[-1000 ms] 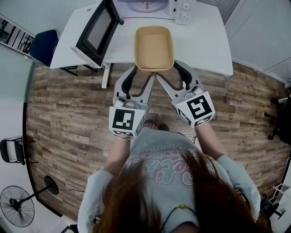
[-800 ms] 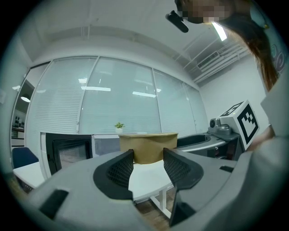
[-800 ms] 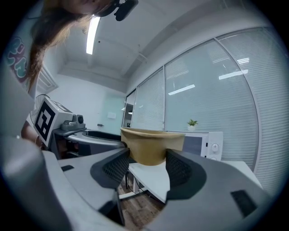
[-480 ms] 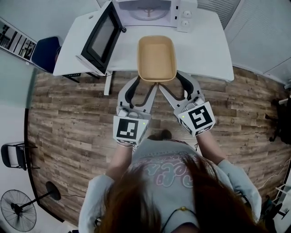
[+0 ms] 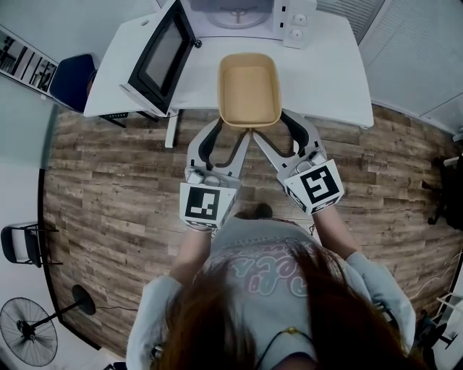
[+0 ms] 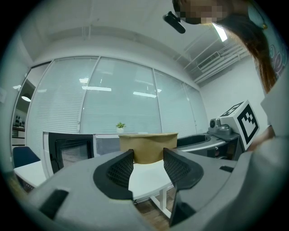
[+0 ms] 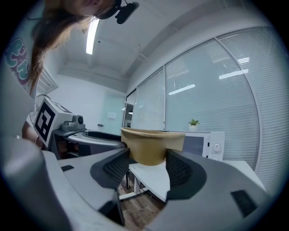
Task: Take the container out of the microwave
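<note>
The tan rectangular container [image 5: 249,87] stands empty on the white table [image 5: 325,72], near its front edge and outside the microwave [image 5: 239,14], whose door [image 5: 159,58] hangs open to the left. My left gripper [image 5: 230,128] and right gripper [image 5: 271,126] point level at the container's near end, side by side, their inner fingers almost meeting. In the left gripper view the container [image 6: 148,146] shows just beyond the left gripper [image 6: 148,159], whose jaws stand apart with nothing pressed. The right gripper [image 7: 148,163] is likewise open just short of the container [image 7: 153,144].
A blue chair [image 5: 72,76] stands left of the table. A black chair [image 5: 22,242] and a fan [image 5: 29,336] are on the wooden floor at the far left. A window wall runs behind the table. The microwave's open door [image 6: 70,151] juts over the table's left part.
The head view has shifted a little. The grippers and the container keep their places relative to each other.
</note>
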A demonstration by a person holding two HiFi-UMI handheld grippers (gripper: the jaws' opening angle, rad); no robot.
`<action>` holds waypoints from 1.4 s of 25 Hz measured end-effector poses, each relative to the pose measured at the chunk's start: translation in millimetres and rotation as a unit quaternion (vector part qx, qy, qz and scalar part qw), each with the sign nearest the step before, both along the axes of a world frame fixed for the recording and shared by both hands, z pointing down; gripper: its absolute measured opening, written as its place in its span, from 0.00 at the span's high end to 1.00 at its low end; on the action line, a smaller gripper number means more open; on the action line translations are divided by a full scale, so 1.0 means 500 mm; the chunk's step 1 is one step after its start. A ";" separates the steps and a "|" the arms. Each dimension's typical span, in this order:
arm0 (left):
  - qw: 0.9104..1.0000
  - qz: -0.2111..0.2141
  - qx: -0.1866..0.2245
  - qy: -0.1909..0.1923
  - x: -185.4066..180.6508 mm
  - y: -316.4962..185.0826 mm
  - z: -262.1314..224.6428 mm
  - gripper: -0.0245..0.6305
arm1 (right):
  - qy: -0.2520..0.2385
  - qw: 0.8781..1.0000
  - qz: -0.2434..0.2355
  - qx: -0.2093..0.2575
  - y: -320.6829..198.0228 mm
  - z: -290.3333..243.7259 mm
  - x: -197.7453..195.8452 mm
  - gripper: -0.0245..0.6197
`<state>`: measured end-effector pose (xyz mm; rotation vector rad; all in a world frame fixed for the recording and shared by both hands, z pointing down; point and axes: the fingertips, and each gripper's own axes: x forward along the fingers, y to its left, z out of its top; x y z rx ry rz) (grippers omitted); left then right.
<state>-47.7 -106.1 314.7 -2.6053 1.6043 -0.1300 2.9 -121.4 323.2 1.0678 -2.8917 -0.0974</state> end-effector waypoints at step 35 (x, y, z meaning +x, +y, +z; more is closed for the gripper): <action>1.000 -0.018 -0.005 0.008 0.007 0.018 0.012 0.65 | 0.000 1.000 -0.011 0.002 0.015 0.004 0.008 0.59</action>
